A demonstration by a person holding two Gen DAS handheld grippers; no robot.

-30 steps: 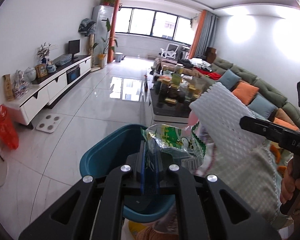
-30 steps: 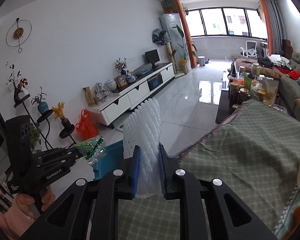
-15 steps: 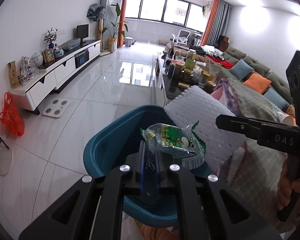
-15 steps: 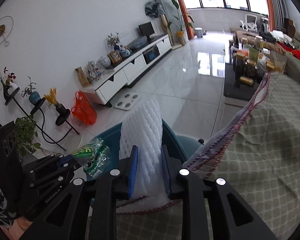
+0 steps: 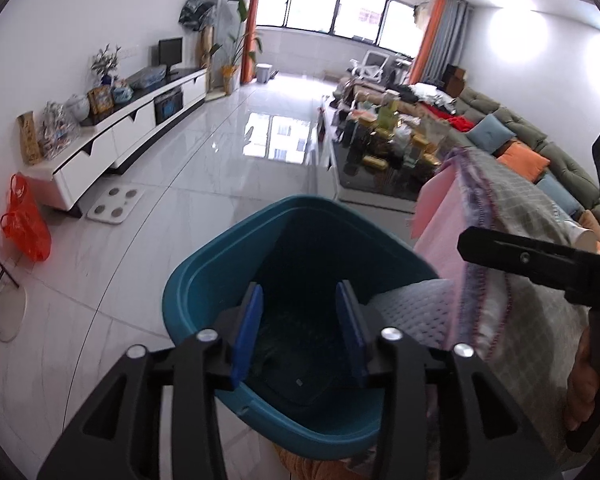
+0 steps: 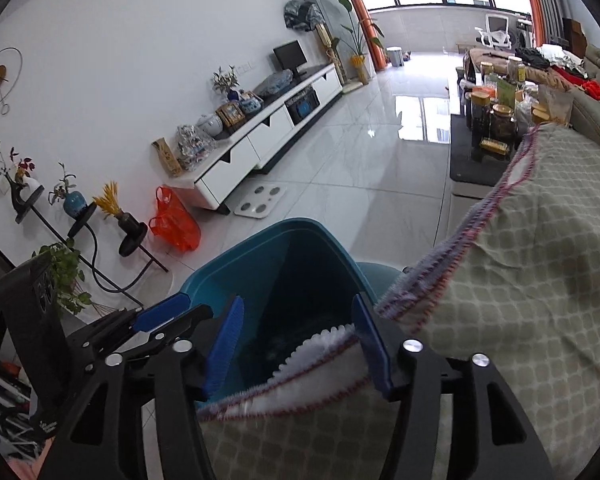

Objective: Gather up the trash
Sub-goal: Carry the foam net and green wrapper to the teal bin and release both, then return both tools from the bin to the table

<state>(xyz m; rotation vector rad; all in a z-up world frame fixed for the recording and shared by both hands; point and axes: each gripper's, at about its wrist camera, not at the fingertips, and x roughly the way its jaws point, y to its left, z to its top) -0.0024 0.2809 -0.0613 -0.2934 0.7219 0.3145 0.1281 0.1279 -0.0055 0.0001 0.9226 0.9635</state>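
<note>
Both tongs, left [image 5: 300,320] and right [image 6: 296,344], gape apart over the deep teal bin [image 5: 220,264], white foam sheet [image 5: 412,308] inside.

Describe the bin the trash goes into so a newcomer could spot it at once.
Start at the checked green tablecloth on the right, then look down past its fringed edge. On the white floor tiles stands the teal plastic bin, directly below both open claws; nothing else nearby is a deep open tub.

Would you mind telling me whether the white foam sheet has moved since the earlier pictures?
Yes. It has left the right gripper, now open, and dropped downward to the teal bin's rim, where the foam sheet now lies.
</note>
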